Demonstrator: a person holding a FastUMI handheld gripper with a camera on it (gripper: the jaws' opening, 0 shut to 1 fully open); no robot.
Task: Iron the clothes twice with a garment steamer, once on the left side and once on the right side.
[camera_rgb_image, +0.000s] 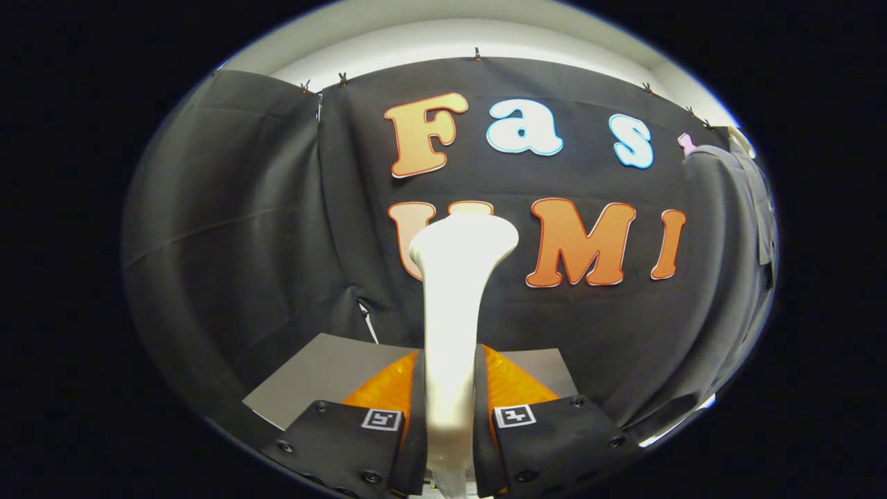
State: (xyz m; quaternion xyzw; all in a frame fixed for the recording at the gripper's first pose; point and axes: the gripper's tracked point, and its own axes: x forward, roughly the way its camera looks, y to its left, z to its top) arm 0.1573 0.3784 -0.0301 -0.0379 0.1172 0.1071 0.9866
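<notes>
Gripper [450,416]: both fingers [346,443] pressed against the sides of the garment steamer's handle, pinching it between them. Garment steamer [454,312]: white, upright, its handle rising from between the fingers and widening into a broad head at the top, which stands in front of the booth wall. Tabletop [312,381]: flat grey surface just beyond the fingers, showing on both sides of the steamer handle, lower than the steamer head. Booth wall [242,229]: black cloth behind the steamer and the tabletop, clipped along its top edge. Clothes [745,201]: a dark grey garment hanging at the wall's upper right, well apart from the steamer head and to its right.
</notes>
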